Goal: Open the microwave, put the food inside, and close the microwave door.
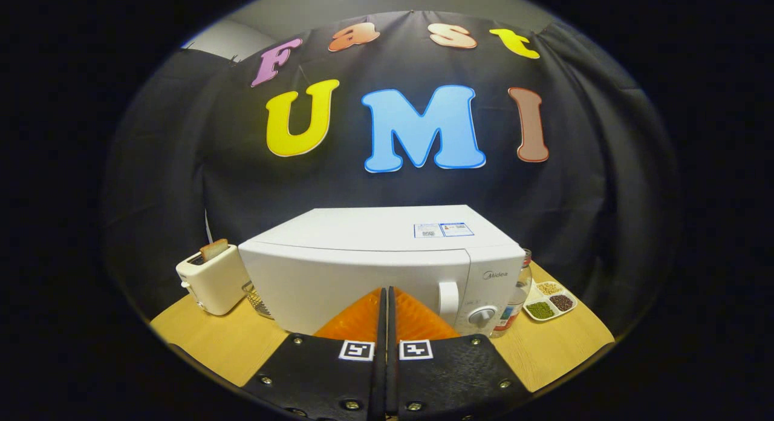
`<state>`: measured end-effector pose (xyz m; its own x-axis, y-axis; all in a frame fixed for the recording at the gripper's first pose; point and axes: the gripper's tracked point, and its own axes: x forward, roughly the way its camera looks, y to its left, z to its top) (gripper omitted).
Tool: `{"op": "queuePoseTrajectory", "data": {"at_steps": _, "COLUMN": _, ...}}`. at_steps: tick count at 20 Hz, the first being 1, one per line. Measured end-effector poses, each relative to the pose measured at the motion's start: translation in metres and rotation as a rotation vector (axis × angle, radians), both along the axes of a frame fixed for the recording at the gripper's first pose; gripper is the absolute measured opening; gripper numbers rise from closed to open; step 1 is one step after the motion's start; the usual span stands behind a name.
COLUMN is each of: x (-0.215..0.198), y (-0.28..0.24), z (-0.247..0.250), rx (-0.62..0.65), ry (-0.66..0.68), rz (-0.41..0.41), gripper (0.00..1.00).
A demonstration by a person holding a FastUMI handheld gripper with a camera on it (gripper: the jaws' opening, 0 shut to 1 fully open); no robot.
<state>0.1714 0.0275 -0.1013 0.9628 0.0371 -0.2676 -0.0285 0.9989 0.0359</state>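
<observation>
**Fingers pressed together in front of a closed microwave**

My gripper [387,291] sits at the bottom centre of the frame, and my two fingers [363,318] are clenched flat against each other with nothing between them; just a thin dark seam runs up the middle to their tips. The tips point at the lower front of the microwave [375,257], which fills the middle of the frame directly ahead of me. I cannot tell whether the tips touch its front or stop just short.

The microwave is white and stands on a light wooden table [224,342]. Its door [344,288] is closed, taking up the left and centre of the front. A white upright handle [448,297] sits at the door's right edge, just right of my fingertips, and a round dial [482,316] is below and to the right of that, on the control panel. A sticker [442,230] lies on the top, toward the right.

At the lower left of the frame, beside the microwave, stands a cream toaster [211,282] with a slice of toast [213,249] poking up from its slot. Between toaster and microwave I see part of a wire basket [259,300]. At the right of the microwave, close against its corner, is a clear bottle [515,300], and further right a white divided dish [549,300] with grains and beans in separate compartments.
</observation>
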Motion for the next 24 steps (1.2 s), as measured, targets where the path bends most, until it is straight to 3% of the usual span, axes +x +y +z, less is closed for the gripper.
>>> {"op": "queuePoseTrajectory", "data": {"at_steps": 10, "x": -0.117, "y": -0.003, "z": 0.056, "rx": -0.009, "ry": -0.117, "rz": -0.039, "gripper": 0.01}}
{"op": "queuePoseTrajectory", "data": {"at_steps": 12, "x": -0.137, "y": -0.005, "z": 0.062, "rx": -0.025, "ry": -0.135, "rz": -0.050, "gripper": 0.13}}
{"op": "queuePoseTrajectory", "data": {"at_steps": 14, "x": -0.159, "y": 0.001, "z": 0.071, "rx": -0.007, "ry": -0.160, "rz": -0.033, "gripper": 0.16}}
{"op": "queuePoseTrajectory", "data": {"at_steps": 18, "x": -0.183, "y": -0.003, "z": 0.080, "rx": -0.026, "ry": -0.205, "rz": -0.059, "gripper": 0.97}}
{"op": "queuePoseTrajectory", "data": {"at_steps": 24, "x": -0.209, "y": -0.009, "z": 0.081, "rx": -0.026, "ry": -0.206, "rz": -0.072, "gripper": 0.98}}
